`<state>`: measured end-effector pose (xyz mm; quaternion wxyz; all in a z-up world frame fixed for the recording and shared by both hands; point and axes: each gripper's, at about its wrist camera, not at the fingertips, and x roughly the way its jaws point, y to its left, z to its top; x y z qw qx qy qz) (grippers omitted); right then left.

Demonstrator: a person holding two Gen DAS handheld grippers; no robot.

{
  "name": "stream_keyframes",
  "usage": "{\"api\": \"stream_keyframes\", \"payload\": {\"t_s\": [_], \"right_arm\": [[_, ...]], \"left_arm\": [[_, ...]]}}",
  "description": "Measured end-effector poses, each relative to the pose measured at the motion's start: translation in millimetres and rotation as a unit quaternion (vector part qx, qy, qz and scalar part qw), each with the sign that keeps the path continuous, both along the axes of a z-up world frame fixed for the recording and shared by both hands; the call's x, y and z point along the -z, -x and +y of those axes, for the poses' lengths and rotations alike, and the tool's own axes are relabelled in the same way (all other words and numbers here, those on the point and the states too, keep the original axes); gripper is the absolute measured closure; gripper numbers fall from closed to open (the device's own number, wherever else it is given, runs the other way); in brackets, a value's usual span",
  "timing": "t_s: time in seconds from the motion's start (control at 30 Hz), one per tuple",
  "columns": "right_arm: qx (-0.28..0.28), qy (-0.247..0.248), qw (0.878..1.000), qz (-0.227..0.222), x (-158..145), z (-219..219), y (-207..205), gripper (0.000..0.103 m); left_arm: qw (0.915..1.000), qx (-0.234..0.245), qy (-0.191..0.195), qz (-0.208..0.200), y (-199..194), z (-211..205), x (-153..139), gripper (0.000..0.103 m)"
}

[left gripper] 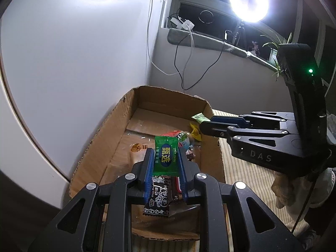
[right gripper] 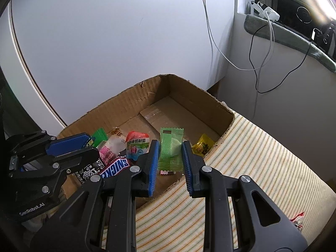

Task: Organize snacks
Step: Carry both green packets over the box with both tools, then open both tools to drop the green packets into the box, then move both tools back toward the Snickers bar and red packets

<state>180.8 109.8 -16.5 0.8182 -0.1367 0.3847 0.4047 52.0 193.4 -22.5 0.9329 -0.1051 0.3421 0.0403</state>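
Blue-padded left gripper (left gripper: 164, 166), angled down over the open brown cardboard box (left gripper: 109, 130), has its fingers clamped on a dark green snack packet (left gripper: 165, 156), while the right gripper (right gripper: 169, 161), likewise tilted downward, pinches a pale green ribbed wafer packet (right gripper: 170, 150) above the box's near corner.

Black snack wrapper (left gripper: 158, 197): upper part hidden behind green packet (left gripper: 164, 156) held in left claw (left gripper: 164, 163). Snickers bar (right gripper: 114, 168): one end covered by right claw (right gripper: 170, 159). Red wrapper scrap (right gripper: 298, 217) near striped cloth's (right gripper: 252, 157) right edge: too small to identify. Cardboard box (left gripper: 113, 130): near wall hidden behind left claw.
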Motion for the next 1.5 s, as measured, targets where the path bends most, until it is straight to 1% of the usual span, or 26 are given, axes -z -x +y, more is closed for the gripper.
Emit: {"api": "stream_keyframes", "payload": {"t_s": [0.27,0.4,0.43,0.5,0.6,0.63,0.67,0.7,0.8,0.87,0.9,1.0,1.03,1.1,1.27,1.5], "right_arm": [[-0.008,0.002,1.0,-0.005,-1.4,6.2,2.7,0.08],[-0.007,0.003,1.0,-0.009,-3.9,7.3,4.8,0.078],[-0.006,0.003,1.0,-0.01,-4.4,7.1,4.9,0.075],[-0.001,0.001,1.0,-0.015,-6.1,5.3,5.7,0.052],[0.002,-0.003,1.0,-0.02,-9.2,1.8,6.3,0.042],[0.002,-0.003,1.0,-0.021,-10.2,0.9,6.5,0.039],[0.004,-0.003,1.0,-0.024,-11.4,-0.3,6.9,0.032],[0.008,-0.003,0.999,-0.031,-13.3,-2.0,7.8,0.025],[0.017,-0.008,0.999,-0.039,-18.3,-8.0,8.4,0.016],[0.022,-0.01,0.999,-0.04,-21.2,-12.3,8.4,0.012],[0.023,-0.011,0.999,-0.041,-22.3,-13.8,8.2,0.012],[0.028,-0.011,0.999,-0.042,-25.9,-20.8,9.5,0.012],[0.03,-0.011,0.999,-0.043,-27.1,-23.5,10.2,0.012],[0.032,-0.013,0.998,-0.044,-29.5,-28.9,12.0,0.012],[0.044,-0.018,0.998,-0.048,-35.9,-49.3,16.6,0.012],[0.063,-0.024,0.996,-0.055,-44.1,-82.9,23.1,0.012]], "left_arm": [[0.9999,-0.009,-0.007,0.0,-0.4,0.8,-0.6,0.081],[0.9999,-0.011,-0.009,0.0,1.1,-0.1,-1.6,0.081],[0.9999,-0.011,-0.009,0.0,1.4,0.0,-1.7,0.079],[0.9999,-0.012,-0.011,0.0,2.1,-0.1,-2.2,0.074],[0.9998,-0.014,-0.012,-0.002,3.9,-0.7,-4.0,0.074],[0.9998,-0.014,-0.013,-0.002,4.4,-1.1,-4.4,0.068],[0.9998,-0.016,-0.014,-0.002,4.7,-1.3,-4.7,0.063],[0.9997,-0.017,-0.015,-0.004,5.5,-1.8,-5.4,0.056],[0.9996,-0.018,-0.018,-0.008,9.0,-3.9,-8.5,0.054],[0.9996,-0.018,-0.022,-0.007,10.4,-5.8,-9.9,0.048],[0.9995,-0.019,-0.024,-0.008,11.1,-6.5,-10.8,0.046],[0.9994,-0.02,-0.025,-0.012,14.4,-9.4,-14.2,0.044],[0.9994,-0.02,-0.025,-0.013,15.4,-10.7,-15.3,0.041],[0.9993,-0.018,-0.028,-0.016,17.5,-15.0,-17.5,0.039],[0.999,-0.007,-0.039,-0.023,21.4,-31.3,-23.7,0.039],[0.9986,0.012,-0.044,-0.029,20.4,-54.3,-28.7,0.038]]}}
